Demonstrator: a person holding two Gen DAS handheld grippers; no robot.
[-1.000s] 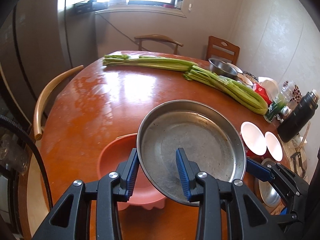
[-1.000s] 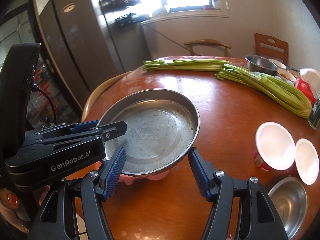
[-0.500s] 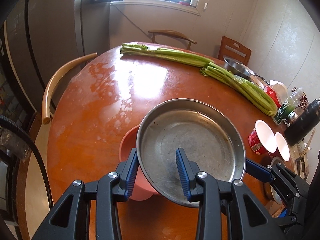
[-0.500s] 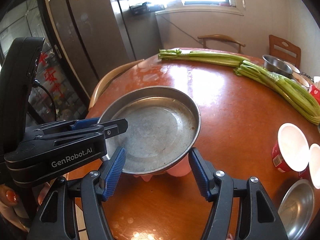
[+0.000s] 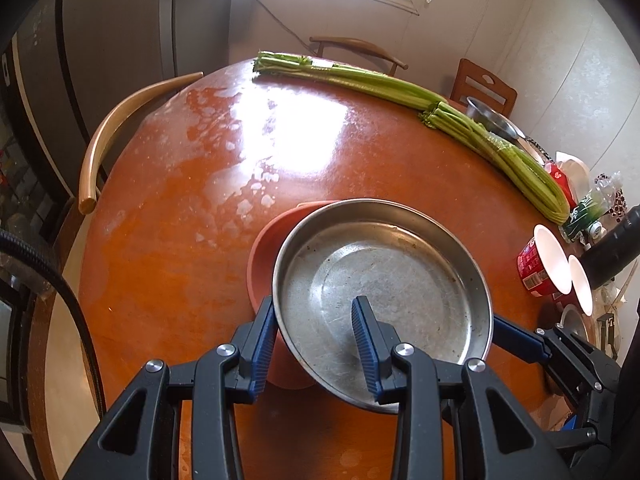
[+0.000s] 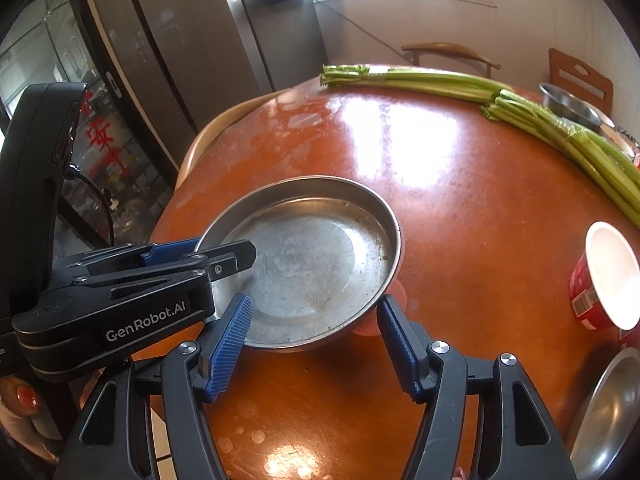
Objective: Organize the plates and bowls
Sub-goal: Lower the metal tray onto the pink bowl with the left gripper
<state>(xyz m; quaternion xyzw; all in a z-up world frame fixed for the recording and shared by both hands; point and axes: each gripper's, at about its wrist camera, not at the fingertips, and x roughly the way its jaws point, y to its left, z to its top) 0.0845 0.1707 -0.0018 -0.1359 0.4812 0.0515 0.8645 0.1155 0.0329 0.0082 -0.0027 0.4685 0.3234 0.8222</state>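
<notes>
The left tool (image 5: 316, 344) is clamped on the near rim of the steel pan (image 5: 384, 276), one pad outside the wall and one inside on the pan floor. The right tool (image 6: 314, 344) stands about half open with its blue pads either side of the pan's near edge, and whether they press on it cannot be told. The pan sits tilted over a pink bowl (image 5: 266, 248) that shows under its left side, on the round orange counter (image 5: 208, 184). Right of the pan lie two red cups (image 5: 544, 264) with white insides, and just nearer a small steel bowl (image 6: 612, 408). Farther off, two bundles of celery (image 5: 400, 88) stretch across the counter, with another steel bowl (image 5: 492, 118) behind them and chairs (image 5: 486, 86) at the far edge
</notes>
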